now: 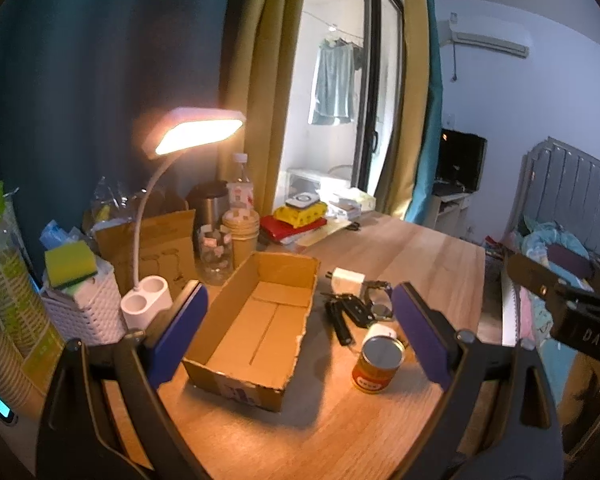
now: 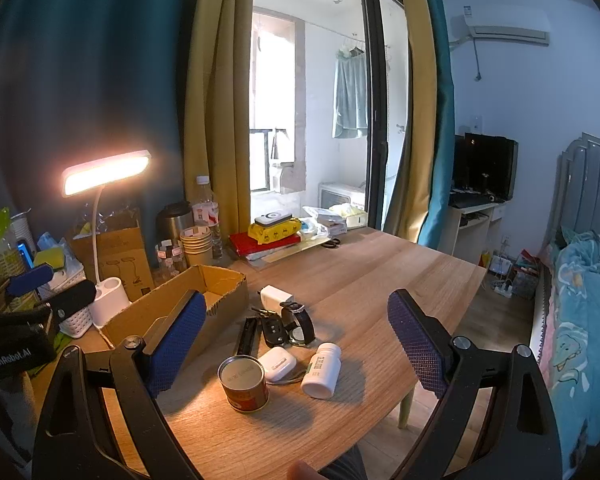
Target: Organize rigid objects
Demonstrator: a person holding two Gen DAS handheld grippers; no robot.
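Hovering above a wooden table (image 2: 380, 280), two hand-held grippers frame a clutter of small items beside an open cardboard box (image 1: 256, 320), which sits empty under the glow of a lit desk lamp (image 1: 192, 132). Both the left gripper (image 1: 300, 328) and the right gripper (image 2: 296, 340) have their blue-padded fingers spread wide, holding nothing. Just right of the box stands a small tin can (image 2: 244, 384) with an orange label, upright, its silver top showing. Touching or nearly touching it on the side away from the box lies a white earbud case (image 2: 277, 363), and beyond that a white pill bottle (image 2: 322, 370) rests on its side. Farther back from the box's right wall lie a black car key (image 2: 271, 330), a slim black bar (image 2: 247, 334), a wristwatch (image 2: 300, 326) and a white charger plug (image 2: 274, 295), clustered close together. Behind the box, a white woven basket (image 1: 88, 312) holds a yellow-green sponge (image 1: 70, 262).
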